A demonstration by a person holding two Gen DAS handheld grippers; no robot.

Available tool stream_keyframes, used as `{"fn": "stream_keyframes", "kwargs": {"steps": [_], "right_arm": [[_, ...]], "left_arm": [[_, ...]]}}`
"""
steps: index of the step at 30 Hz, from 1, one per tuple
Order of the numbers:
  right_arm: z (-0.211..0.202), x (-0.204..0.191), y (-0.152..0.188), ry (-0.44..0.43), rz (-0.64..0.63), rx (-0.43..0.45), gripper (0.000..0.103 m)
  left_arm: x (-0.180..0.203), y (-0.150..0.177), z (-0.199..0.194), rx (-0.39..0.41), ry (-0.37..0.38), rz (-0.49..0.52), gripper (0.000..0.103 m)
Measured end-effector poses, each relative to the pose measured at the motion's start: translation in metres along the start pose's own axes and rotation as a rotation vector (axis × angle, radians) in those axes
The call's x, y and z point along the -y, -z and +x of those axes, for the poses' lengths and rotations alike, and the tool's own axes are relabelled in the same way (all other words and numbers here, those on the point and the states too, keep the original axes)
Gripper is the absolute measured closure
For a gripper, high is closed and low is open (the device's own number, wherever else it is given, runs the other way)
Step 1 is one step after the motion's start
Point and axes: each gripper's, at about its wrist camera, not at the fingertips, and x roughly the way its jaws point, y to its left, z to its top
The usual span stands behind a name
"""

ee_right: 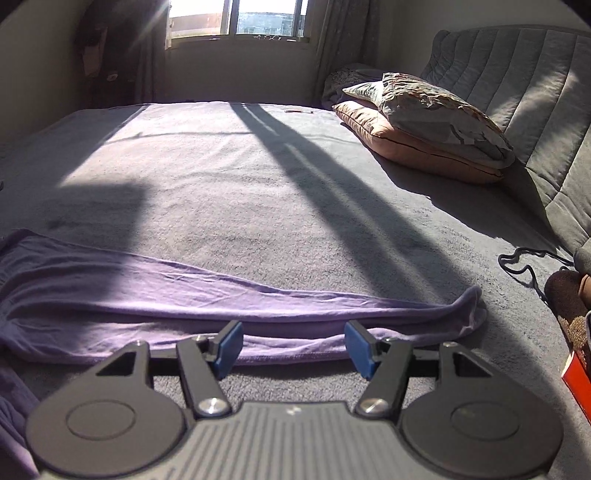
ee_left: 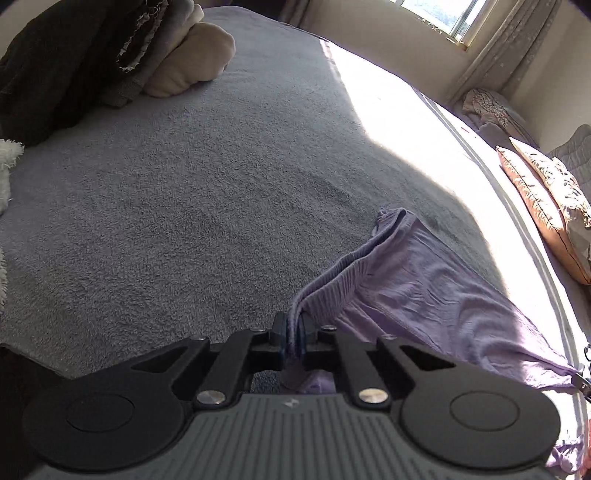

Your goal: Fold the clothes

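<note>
On a grey bed (ee_right: 258, 192) lit by a low sun through the window (ee_right: 236, 18), a pair of lilac trousers (ee_right: 184, 295) lies stretched across the near edge, ready for folding. The left hand-held gripper (ee_left: 291, 334) is clamped on the ribbed waistband (ee_left: 343, 273), its blue pads pressed together with the cloth bunched between them, a hold that looks meant to lift that end and carry it over. The right hand-held gripper (ee_right: 293, 345) hangs just above the leg end of the same garment with its jaws wide apart and nothing held; the nearest fold of cloth lies between and just beyond the blue pads (ee_right: 228, 345), so it seems placed to pinch the hem next. Around the work: two stacked pillows (ee_right: 424, 125) and a quilted grey blanket (ee_right: 517, 92) at the head of the bed, a heap of dark and cream clothes (ee_left: 110, 55) at the far corner in the left view, and a black cord (ee_right: 524, 262) looped on the cover near the right side, close to a red box (ee_right: 576, 373). The middle of the bed lies open for the fold; only the cord sits near enough to catch a swung hem.
</note>
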Motion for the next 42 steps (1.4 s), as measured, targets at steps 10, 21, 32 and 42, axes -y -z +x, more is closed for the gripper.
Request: {"fn": "stream_keyframes", "kwargs": {"steps": [10, 21, 32, 42], "right_arm": [[-0.014, -0.065, 0.01, -0.463, -0.104, -0.06, 0.041], [-0.011, -0.132, 0.032, -0.587, -0.292, -0.144, 0.096], [-0.012, -0.102, 0.012, -0.375, -0.146, -0.007, 0.097], [-0.011, -0.12, 0.023, -0.432, -0.241, -0.058, 0.069]], "left_arm": [[-0.004, -0.01, -0.015, 0.071, 0.01, -0.101, 0.097], [-0.017, -0.013, -0.02, 0.039, 0.083, -0.147, 0.095], [-0.027, -0.018, -0.032, 0.096, 0.025, -0.143, 0.095], [-0.006, -0.007, -0.014, -0.013, 0.015, -0.046, 0.063]]}}
